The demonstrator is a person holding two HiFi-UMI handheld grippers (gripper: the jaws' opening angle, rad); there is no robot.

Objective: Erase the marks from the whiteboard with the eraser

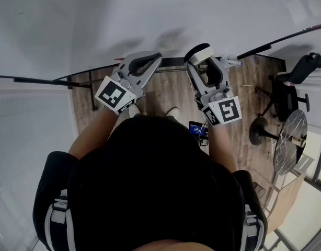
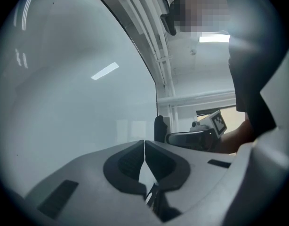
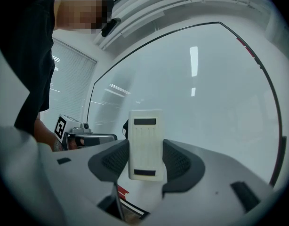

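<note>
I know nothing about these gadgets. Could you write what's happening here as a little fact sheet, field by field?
Setting: a person facing a whiteboard
Left tool: shut, nothing between its jaws
Right tool: shut on the eraser
Eraser: white, upright between the jaws
Board surface: looks clean in these views
Eraser touching board: cannot tell

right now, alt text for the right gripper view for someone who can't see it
The right gripper clamps a white eraser upright between its jaws, facing a whiteboard. The left gripper shows at left.
</note>
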